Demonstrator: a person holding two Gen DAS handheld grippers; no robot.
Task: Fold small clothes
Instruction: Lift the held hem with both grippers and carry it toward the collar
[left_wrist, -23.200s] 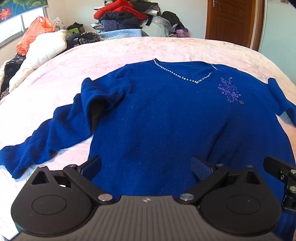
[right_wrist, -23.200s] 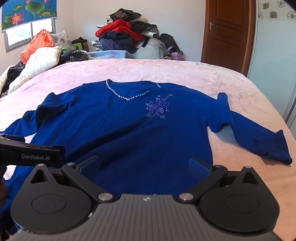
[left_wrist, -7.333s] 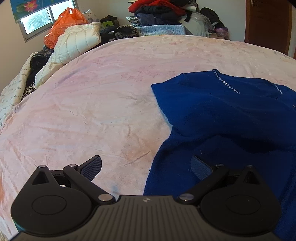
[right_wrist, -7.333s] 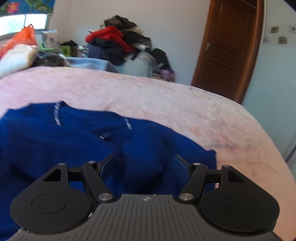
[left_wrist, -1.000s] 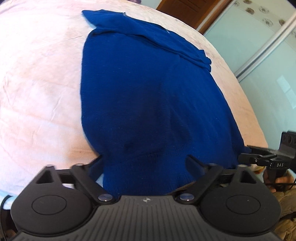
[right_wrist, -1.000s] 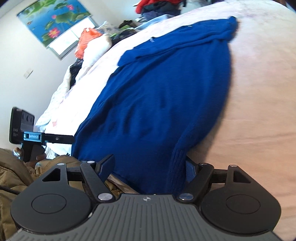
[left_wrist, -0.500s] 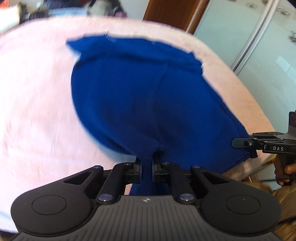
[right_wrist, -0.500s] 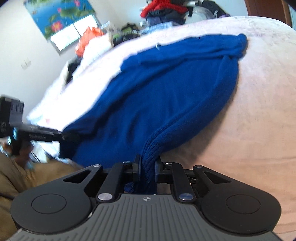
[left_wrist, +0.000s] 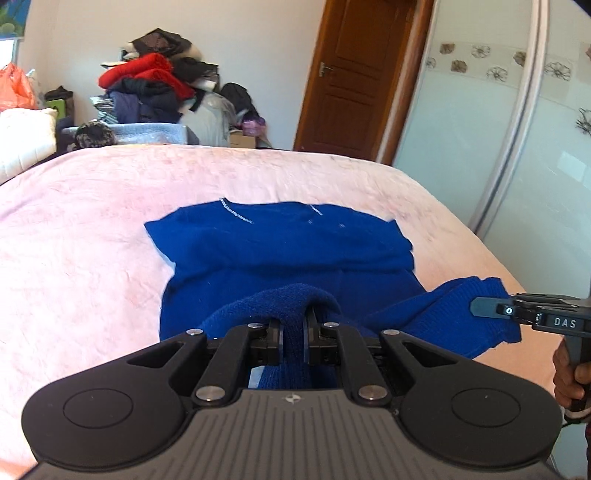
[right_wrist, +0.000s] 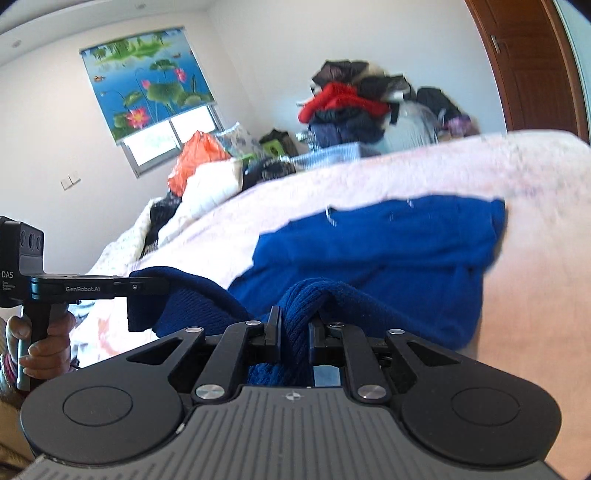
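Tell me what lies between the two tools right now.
A lifted span of the blue sweater hem runs between the left tool and the right tool, each clamped on it; both wrist views show this.

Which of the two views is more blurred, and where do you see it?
Right wrist view: more blurred, the blue sweater and pink bedspread smeared. Left wrist view: sharper, the sweater's beaded neckline crisp; slight smear near the bed's far edge. Both bend straight lines, fisheye style.

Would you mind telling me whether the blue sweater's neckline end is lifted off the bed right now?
No, the neckline end of the blue sweater lies flat on the pink bedspread; only its near hem is raised.
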